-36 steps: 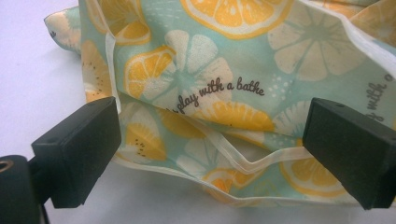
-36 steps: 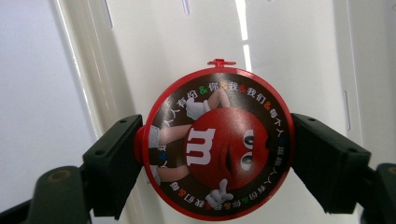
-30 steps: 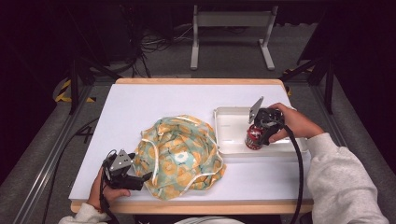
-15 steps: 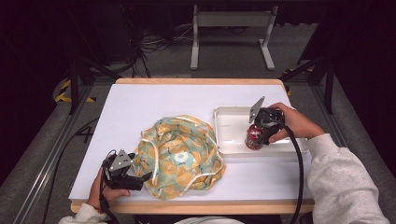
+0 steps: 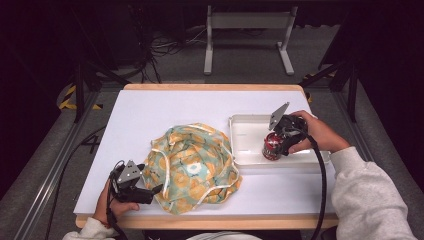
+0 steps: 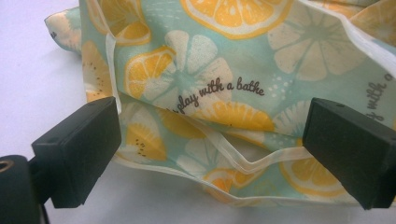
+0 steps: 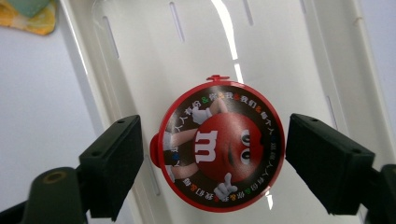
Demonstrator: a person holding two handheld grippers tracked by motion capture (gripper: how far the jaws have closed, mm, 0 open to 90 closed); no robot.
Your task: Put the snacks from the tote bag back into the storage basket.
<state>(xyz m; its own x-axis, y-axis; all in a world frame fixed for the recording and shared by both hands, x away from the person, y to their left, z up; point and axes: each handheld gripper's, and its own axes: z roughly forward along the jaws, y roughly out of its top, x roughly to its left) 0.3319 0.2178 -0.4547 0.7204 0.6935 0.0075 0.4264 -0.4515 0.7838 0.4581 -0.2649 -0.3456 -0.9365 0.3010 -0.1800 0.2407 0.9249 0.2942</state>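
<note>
Nothing much has moved since the earlier pics: both hands sit in the same spots. The right gripper [image 5: 278, 145] hangs over the red candy tin [image 5: 271, 146], which stands in the white tray [image 5: 240, 145] near the table's [image 5: 165, 107] right edge. In the right gripper view the jaws are wide open, one on each side of the tin's round lid [image 7: 219, 145], w/ a gap on both sides, so they hold nothing.

The left gripper [image 5: 156, 190] is at the front left corner, right by the edge of the fruit-print cloth bag [image 5: 192, 167]. Its jaws are open wide too, w/ the bag's hem and a white strap [image 6: 233, 156] between them, not pinched.

So I think the job is only at the start. The tin is not grabbed or lifted, and the bag is not held open. Probably still left: squeeze the tin, lift it, get it to the bag.
</note>
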